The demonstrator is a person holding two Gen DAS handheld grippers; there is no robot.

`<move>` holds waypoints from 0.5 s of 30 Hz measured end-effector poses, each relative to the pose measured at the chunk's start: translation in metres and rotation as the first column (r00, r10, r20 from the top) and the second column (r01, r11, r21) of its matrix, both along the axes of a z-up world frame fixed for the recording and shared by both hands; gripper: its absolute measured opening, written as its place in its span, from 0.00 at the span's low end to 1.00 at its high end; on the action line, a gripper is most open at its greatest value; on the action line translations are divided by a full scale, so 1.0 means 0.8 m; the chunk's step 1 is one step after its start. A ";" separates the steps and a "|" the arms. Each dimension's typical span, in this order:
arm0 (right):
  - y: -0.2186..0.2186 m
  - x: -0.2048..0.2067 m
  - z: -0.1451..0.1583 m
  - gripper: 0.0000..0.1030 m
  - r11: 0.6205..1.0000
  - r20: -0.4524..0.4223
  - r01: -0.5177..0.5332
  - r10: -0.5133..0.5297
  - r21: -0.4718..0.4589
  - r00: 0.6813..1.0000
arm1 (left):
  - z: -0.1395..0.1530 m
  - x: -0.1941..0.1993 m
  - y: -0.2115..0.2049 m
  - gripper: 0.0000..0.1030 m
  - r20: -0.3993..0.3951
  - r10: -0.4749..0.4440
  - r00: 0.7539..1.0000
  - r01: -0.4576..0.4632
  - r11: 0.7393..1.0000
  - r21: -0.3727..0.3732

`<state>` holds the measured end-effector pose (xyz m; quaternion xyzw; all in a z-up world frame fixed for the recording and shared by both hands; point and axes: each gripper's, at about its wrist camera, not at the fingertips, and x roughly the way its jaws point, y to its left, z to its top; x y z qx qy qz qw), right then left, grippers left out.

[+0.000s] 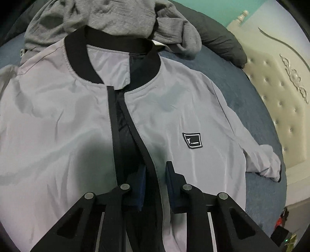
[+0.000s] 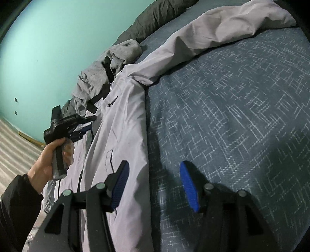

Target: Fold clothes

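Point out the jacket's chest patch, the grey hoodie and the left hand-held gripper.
chest patch (image 1: pixel 192 140), left wrist view, centre of the black label.
grey hoodie (image 1: pixel 108 17), left wrist view, crumpled fabric above the collar.
left hand-held gripper (image 1: pixel 154 186), left wrist view, midway between the fingertips, astride the zipper edge.

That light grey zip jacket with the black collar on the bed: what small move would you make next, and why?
Probably close the left gripper on the black zipper edge running between its open jaws. The light grey zip jacket lies front up and partly unzipped on the blue patterned bedspread, so the front needs aligning. The right gripper hovers open at the jacket's side.
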<state>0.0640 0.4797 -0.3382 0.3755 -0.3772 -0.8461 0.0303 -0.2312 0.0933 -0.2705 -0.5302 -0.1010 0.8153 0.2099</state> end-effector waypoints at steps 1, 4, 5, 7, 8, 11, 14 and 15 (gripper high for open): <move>0.000 0.000 0.000 0.54 1.000 -0.002 -0.004 0.004 0.000 1.000 | 0.005 -0.001 0.000 0.18 -0.014 -0.007 1.000 0.006 1.000 -0.013; 0.000 -0.001 0.000 0.54 1.000 -0.005 -0.013 0.013 0.003 1.000 | 0.032 -0.003 -0.004 0.16 -0.091 -0.011 0.996 0.001 0.994 -0.107; 0.000 -0.001 0.000 0.54 1.000 -0.007 -0.013 0.013 0.000 1.000 | 0.042 -0.005 -0.005 0.16 -0.122 -0.017 0.992 -0.001 0.989 -0.145; 0.001 -0.001 0.000 0.54 1.000 -0.011 -0.012 0.012 -0.007 1.000 | 0.044 -0.012 -0.006 0.16 -0.114 -0.033 0.993 0.013 0.985 -0.170; 0.002 0.000 0.000 0.54 1.000 -0.014 -0.012 0.012 -0.011 1.000 | 0.038 -0.015 -0.005 0.17 -0.095 -0.035 0.995 0.017 0.982 -0.187; 0.000 -0.002 -0.001 0.54 1.000 -0.009 -0.014 0.014 -0.003 1.000 | 0.003 -0.024 -0.005 0.21 0.049 -0.032 0.998 0.039 0.989 -0.146; -0.001 -0.002 -0.001 0.54 1.000 -0.012 -0.017 0.017 0.001 1.000 | -0.013 -0.022 -0.006 0.26 0.068 -0.019 0.997 0.028 0.992 -0.125; 0.000 -0.001 -0.002 0.54 1.000 -0.014 -0.018 0.018 -0.001 1.000 | -0.014 -0.022 -0.008 0.26 0.061 -0.011 0.998 0.018 0.992 -0.122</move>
